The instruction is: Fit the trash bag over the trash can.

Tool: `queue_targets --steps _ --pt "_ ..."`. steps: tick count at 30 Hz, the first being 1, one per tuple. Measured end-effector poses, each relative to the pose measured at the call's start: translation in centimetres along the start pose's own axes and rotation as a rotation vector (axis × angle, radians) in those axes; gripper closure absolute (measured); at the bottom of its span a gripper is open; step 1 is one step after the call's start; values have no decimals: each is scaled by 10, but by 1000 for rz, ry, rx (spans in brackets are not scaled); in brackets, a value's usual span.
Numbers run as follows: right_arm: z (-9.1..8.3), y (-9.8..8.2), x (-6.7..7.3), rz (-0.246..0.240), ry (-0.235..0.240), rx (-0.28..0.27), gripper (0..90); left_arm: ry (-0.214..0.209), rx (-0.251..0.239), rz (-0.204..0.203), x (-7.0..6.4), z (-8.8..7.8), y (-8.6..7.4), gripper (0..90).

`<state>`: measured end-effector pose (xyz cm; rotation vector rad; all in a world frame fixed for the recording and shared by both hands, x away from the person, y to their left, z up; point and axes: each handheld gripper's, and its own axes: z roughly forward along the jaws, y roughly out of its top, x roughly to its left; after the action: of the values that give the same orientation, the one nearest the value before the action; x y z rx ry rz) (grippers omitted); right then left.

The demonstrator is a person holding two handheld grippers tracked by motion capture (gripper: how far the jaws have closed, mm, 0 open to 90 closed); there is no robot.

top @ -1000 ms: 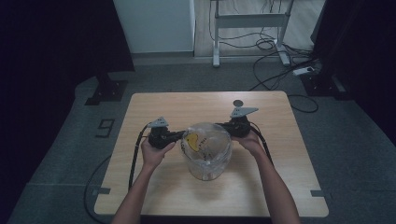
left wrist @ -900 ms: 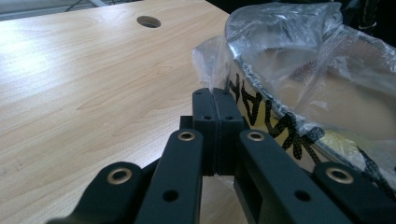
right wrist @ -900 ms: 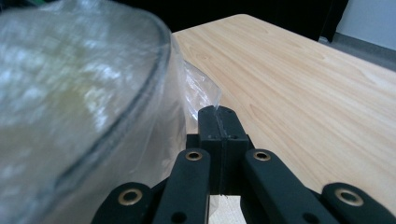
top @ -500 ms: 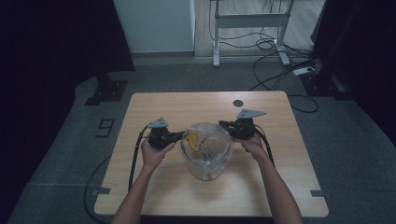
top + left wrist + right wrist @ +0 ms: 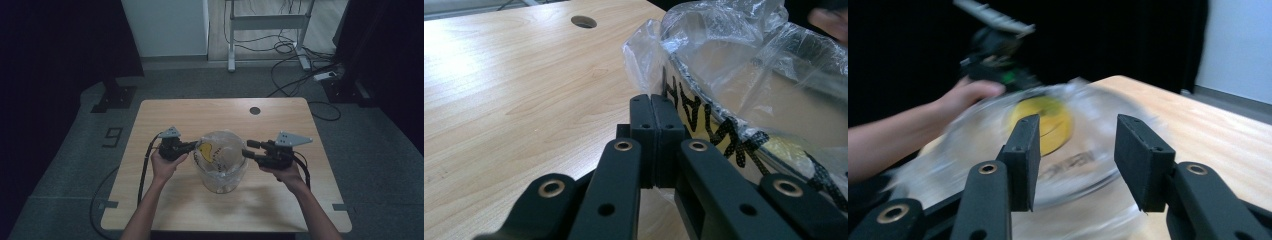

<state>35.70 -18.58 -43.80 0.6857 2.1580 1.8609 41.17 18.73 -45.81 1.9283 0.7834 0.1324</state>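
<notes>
Clear container (image 5: pixel 220 167), lined with a printed plastic bag (image 5: pixel 744 75), stands mid-table (image 5: pixel 165 117), a yellow item inside. Left gripper (image 5: pixel 191 146): jaws pressed together, pinching the bag's edge at the container's left rim. Right gripper (image 5: pixel 248 149): just beside the right rim, jaws have just been opening, now apart, nothing between them.

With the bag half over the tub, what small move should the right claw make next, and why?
Probably bring the right claw back to the plastic bag at its near rim and pinch it. Its jaws have just been opening and stand apart with nothing between them, clear of the bag, while the left claw is shut on the bag's opposite edge. The clear container is lined on one side only.
</notes>
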Motion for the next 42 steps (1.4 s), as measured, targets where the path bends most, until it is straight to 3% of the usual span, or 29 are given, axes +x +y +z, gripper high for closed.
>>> queue_targets --steps 2,3,4,7,14,19,20,24,35,36,39,42 --pt "-7 -4 14 -9 30 4 523 1 0 -3 0 0 0 893" --pt "-7 -4 14 -9 30 4 523 1 0 -3 0 0 0 893" --pt "-13 -9 25 -18 67 9 523 5 -1 -1 -1 0 0 893" --pt "-17 -16 36 -21 111 12 528 7 -1 -3 -1 0 0 893" --pt "-13 -35 46 -40 160 42 530 8 -2 -6 -1 0 -1 894" --pt "-5 -35 48 -49 189 65 539 9 3 5 -4 0 0 893" --pt "0 -35 49 -53 218 68 550 12 2 6 -4 0 0 893" --pt "6 -36 57 -71 248 81 542 11 3 5 -4 0 0 893" --pt "22 -37 76 -171 227 131 522 9 2 2 -4 0 0 893" --pt "23 -35 82 -204 220 134 524 8 2 2 -4 0 0 893" --pt "25 -32 90 -241 215 142 524 7 0 0 -3 1 0 893" --pt "28 -31 91 -241 216 147 525 7 -1 -2 -3 1 0 893"
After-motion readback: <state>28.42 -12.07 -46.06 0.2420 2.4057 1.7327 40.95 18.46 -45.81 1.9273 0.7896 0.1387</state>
